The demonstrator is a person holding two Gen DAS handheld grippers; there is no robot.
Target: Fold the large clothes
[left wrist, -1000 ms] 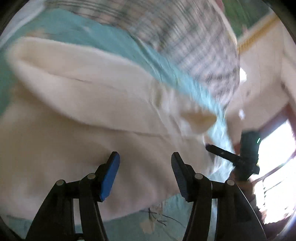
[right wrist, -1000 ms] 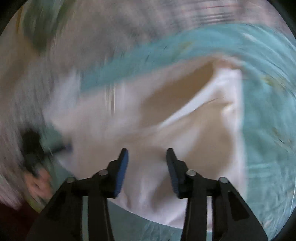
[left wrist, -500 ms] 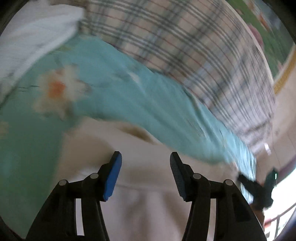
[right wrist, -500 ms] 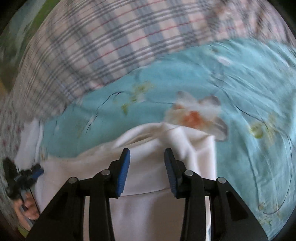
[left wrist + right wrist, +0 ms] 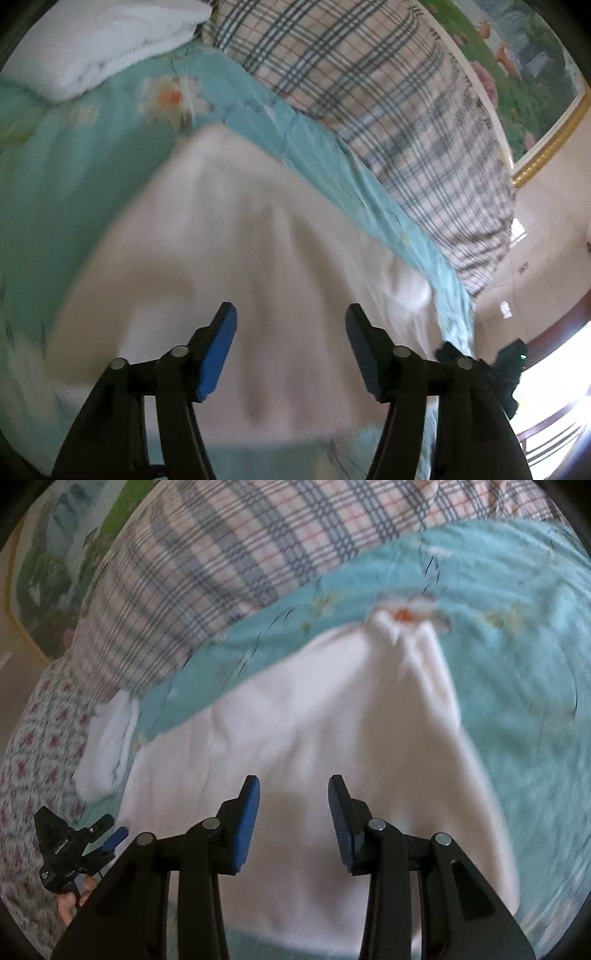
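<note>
White garment [image 5: 236, 258] is seen spread on the teal flowered bedsheet [image 5: 66, 177], bunched to a point at its far end, near the orange flower print in the right wrist view. A plaid quilt [image 5: 388, 96] lies beyond it; a folded white towel [image 5: 92, 40] sits at the far corner in the left wrist view.

Left gripper [image 5: 291, 349]: jaws have just been opening and now stand fairly wide. Cloth is seen under and between the blue pads [image 5: 216, 354], but no pinch is made out; the garment appears released. Right gripper [image 5: 293, 823]: jaws are set at a narrower gap, also empty, with cloth lying below them. The left gripper is also seen in the right wrist view [image 5: 110, 836], held by a hand [image 5: 74, 897] at the garment's left edge.

Change noted: half a second ago only the near hem was framed under both pairs of jaws, close up; now much more of the garment is in view, so both grippers are judged to have been drawn back from it. A second ago the cloth was seen with an open fold and a raised flap; now it lies flatter, though blur hides detail.

Meaning for the task: one fold is judged laid down and let go. The garment is not yet a compact bundle; a fresh grasp is likely needed.
</note>
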